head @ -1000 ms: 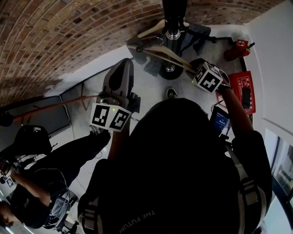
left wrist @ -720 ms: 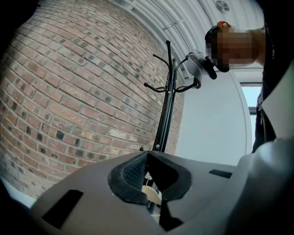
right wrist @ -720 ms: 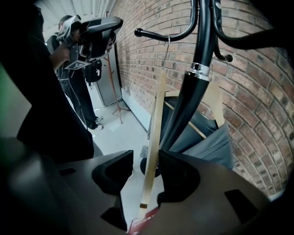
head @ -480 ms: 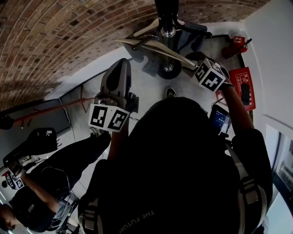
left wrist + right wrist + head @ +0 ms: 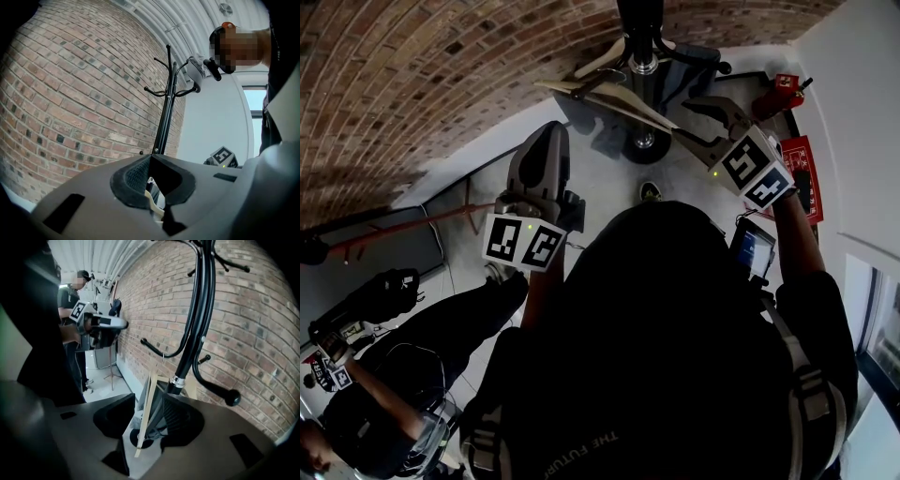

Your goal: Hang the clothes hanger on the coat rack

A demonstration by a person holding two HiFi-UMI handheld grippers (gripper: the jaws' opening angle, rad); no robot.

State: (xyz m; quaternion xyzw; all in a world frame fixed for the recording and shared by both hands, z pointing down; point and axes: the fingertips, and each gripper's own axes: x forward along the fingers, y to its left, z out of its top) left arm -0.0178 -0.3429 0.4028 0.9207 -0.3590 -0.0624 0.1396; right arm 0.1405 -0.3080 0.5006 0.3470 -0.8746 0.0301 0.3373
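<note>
The wooden hanger (image 5: 609,94) hangs on the coat rack (image 5: 639,28). In the right gripper view its wire hook sits over a lower curved arm, left of the black pole. The wooden part hangs tilted just beside the pole, above the round base.

The right tool (image 5: 701,122) is open, jaws wide apart and pointing down at the rack. The hanger shows in the gap between the jaws but neither pad touches it. In the head view this tool is just right of the hanger's right end, apart from it.

The left tool (image 5: 150,158) is closed, jaw tips meeting with nothing gripped. It is held level at the left, nearer than the rack and well apart from the hanger.

The rack stands at the far side by the brick wall (image 5: 441,84), with the light floor (image 5: 600,187) under it. A second person (image 5: 384,375) is at the near left. A red fire extinguisher (image 5: 787,94) lies at the far right.
</note>
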